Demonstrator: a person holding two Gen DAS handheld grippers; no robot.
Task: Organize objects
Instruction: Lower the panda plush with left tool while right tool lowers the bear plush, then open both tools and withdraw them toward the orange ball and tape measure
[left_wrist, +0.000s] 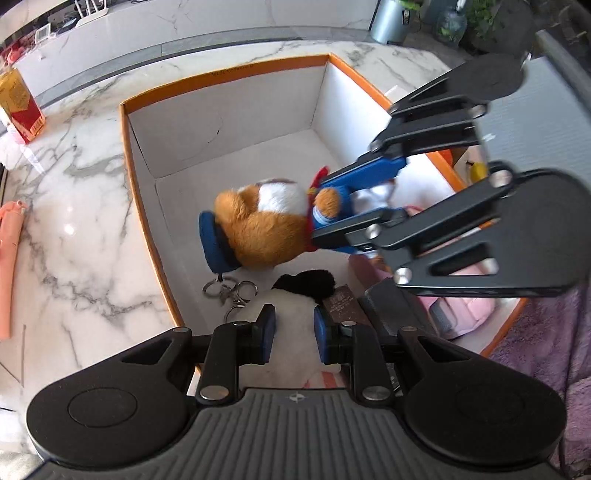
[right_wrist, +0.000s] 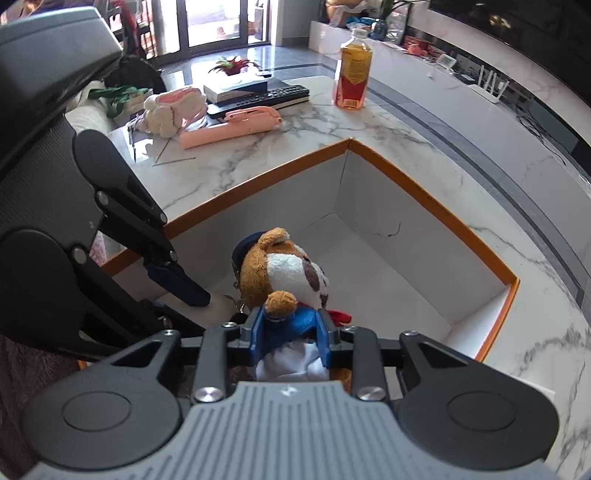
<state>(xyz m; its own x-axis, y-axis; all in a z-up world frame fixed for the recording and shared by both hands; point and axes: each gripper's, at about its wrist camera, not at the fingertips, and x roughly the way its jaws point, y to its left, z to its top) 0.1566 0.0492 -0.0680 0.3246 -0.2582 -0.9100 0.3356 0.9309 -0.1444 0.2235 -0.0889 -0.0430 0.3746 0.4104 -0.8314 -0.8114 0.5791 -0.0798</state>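
Plush dog (right_wrist: 284, 273) in right claw (right_wrist: 290, 328); bottle (right_wrist: 352, 74) label unreadable.

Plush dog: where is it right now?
The plush dog is inside the orange-rimmed box, gripped by the right gripper, just beyond the keyrings.

plush dog (right_wrist: 284, 273): legs hidden by jaws | pink item (left_wrist: 9, 266): cut off at left edge

Bright daylight, strong fisheye bending at the edges.
Glare shines on the marble table (left_wrist: 70, 229); the windows (right_wrist: 218, 22) are overexposed; near gripper bodies look slightly soft.
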